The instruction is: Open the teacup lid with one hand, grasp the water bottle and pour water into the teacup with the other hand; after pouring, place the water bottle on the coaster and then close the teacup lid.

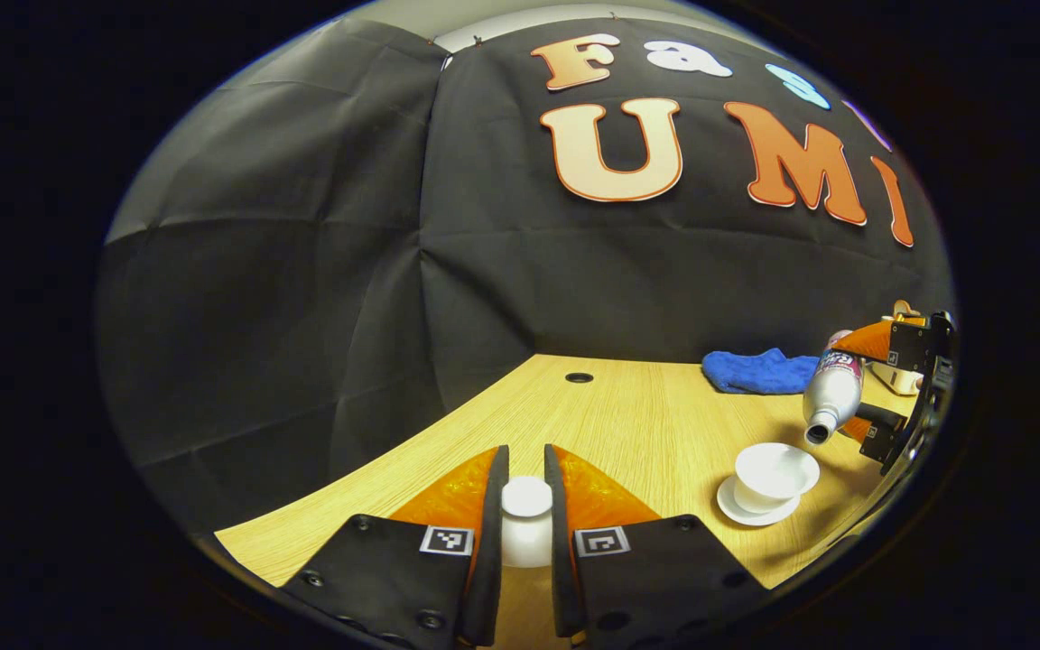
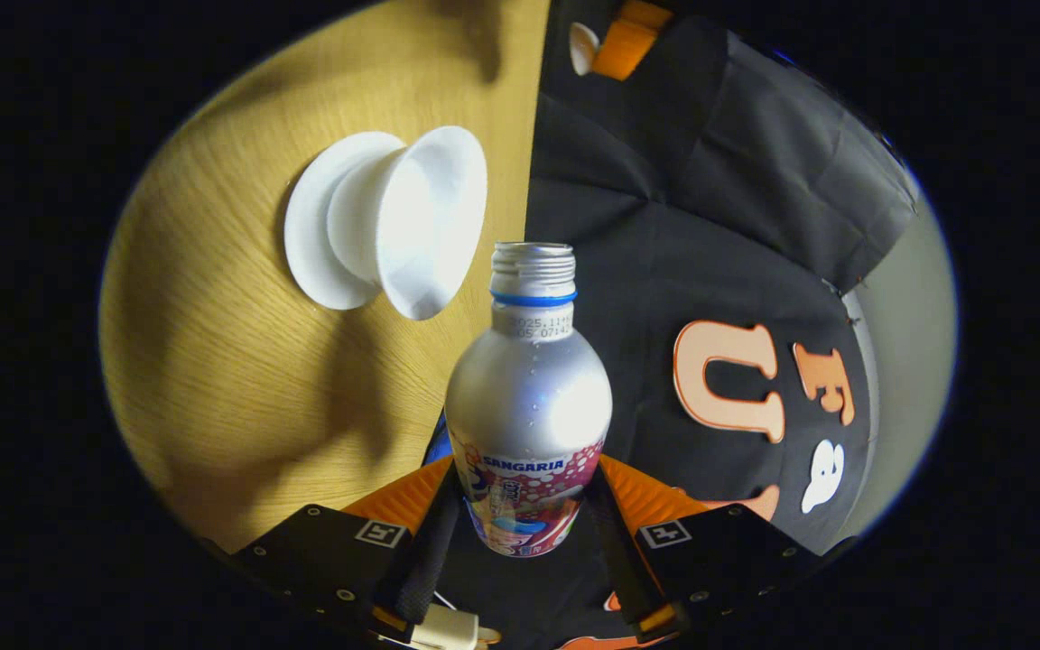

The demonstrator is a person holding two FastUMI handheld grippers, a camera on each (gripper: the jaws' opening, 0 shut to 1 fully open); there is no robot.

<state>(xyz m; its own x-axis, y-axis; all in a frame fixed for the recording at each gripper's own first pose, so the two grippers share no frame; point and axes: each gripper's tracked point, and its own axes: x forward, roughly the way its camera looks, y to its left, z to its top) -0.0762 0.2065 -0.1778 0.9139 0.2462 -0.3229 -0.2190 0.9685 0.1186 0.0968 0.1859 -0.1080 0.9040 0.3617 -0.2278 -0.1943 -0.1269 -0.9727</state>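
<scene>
My left gripper point(image 1: 526, 492) pinches the white teacup lid point(image 1: 526, 522) between both fingers above the desk point(image 1: 628, 415), while my right gripper point(image 2: 524, 506) clamps the silver water bottle point(image 2: 529, 397), tipped mouth-down over the teacup point(image 1: 773, 474). The uncovered white cup sits on its saucer point(image 1: 741, 513) near the desk's right edge. I cannot make out any water falling.

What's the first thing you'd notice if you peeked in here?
A shiny silver metal bottle, cap off, tipped down by the right gripper above an open white teacup on its white saucer. Nearer, the left gripper pinches the white teacup lid over the pale wooden table.
</scene>
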